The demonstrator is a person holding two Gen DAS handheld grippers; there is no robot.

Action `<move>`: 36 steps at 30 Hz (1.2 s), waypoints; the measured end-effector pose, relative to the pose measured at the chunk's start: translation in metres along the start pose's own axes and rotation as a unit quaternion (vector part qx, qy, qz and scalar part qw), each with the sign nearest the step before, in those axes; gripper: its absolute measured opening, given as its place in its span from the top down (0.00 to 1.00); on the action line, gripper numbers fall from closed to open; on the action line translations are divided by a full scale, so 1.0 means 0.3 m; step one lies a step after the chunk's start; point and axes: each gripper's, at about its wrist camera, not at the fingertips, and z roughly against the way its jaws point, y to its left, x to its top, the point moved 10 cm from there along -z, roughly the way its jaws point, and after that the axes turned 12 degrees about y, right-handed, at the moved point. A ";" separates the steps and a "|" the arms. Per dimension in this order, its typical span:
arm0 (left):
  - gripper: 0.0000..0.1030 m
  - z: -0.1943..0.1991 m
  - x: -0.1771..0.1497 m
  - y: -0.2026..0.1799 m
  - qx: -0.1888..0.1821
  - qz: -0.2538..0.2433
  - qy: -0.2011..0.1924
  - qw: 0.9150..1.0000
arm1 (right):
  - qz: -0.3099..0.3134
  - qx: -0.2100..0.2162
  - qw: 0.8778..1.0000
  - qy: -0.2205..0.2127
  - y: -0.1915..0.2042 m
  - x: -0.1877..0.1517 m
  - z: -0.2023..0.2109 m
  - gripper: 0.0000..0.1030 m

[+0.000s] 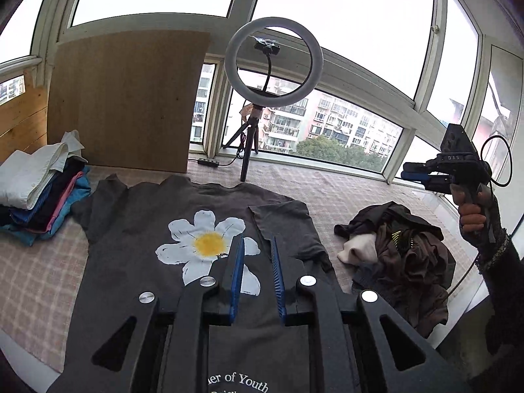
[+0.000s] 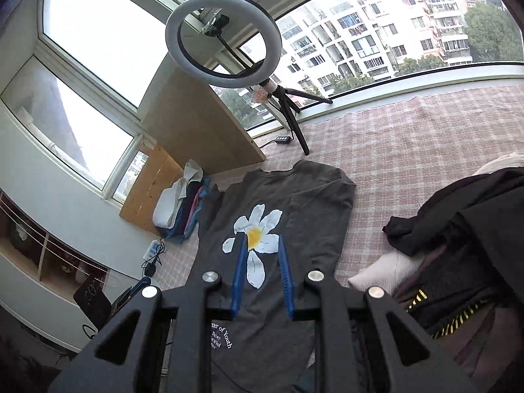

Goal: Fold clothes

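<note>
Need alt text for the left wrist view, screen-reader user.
A dark grey T-shirt with a daisy print lies flat on a checked cloth, one sleeve folded in, below the open left gripper. Folded clothes sit left, a crumpled pile right, where a hand holds the right gripper aloft.

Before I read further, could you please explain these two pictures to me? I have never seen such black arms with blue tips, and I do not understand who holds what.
No robot is here: a person holds one hand tool in each hand. Each tool carries a camera looking along its two blue-padded fingers. One picture looks along the left gripper, the other along the right gripper. The left view also shows the right gripper from outside, held up by a hand. Both are open and hold nothing. On the checked cloth lies a grey T-shirt with a daisy print, one side folded in. Beside it are a folded stack and an unfolded heap.
</note>
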 end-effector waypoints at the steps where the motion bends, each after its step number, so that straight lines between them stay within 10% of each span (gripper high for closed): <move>1: 0.85 0.026 -0.032 -0.010 -0.004 -0.004 0.000 1.000 | 0.004 0.002 1.000 0.000 0.025 -0.086 0.024 0.75; 9: 0.82 0.186 -0.386 -0.094 -0.022 -0.025 0.023 0.999 | -0.033 -0.011 0.994 0.100 0.085 -0.937 -0.206 0.72; 13: 0.82 0.194 -0.578 -0.117 -0.025 -0.033 0.061 0.997 | -0.002 -0.092 0.981 0.168 0.017 -1.236 -0.404 0.69; 18: 0.82 0.146 -0.751 -0.166 -0.030 -0.048 0.113 0.992 | 0.022 -0.169 0.967 0.191 -0.124 -1.294 -0.545 0.68; 26: 0.82 0.077 -0.951 -0.285 -0.054 -0.111 0.161 0.979 | 0.069 -0.166 0.963 0.202 -0.139 -1.244 -0.631 0.63; 30: 0.81 0.041 -1.027 -0.349 -0.062 -0.137 0.174 0.973 | 0.050 -0.123 0.964 0.229 -0.141 -1.257 -0.676 0.64; 32: 0.81 0.021 -1.059 -0.390 -0.073 -0.141 0.179 0.971 | 0.019 -0.082 0.965 0.247 -0.130 -1.277 -0.674 0.94; 36: 0.66 -0.025 -1.136 -0.506 -0.064 -0.201 0.156 0.965 | -0.037 -0.019 0.969 0.242 -0.080 -1.266 -0.604 0.97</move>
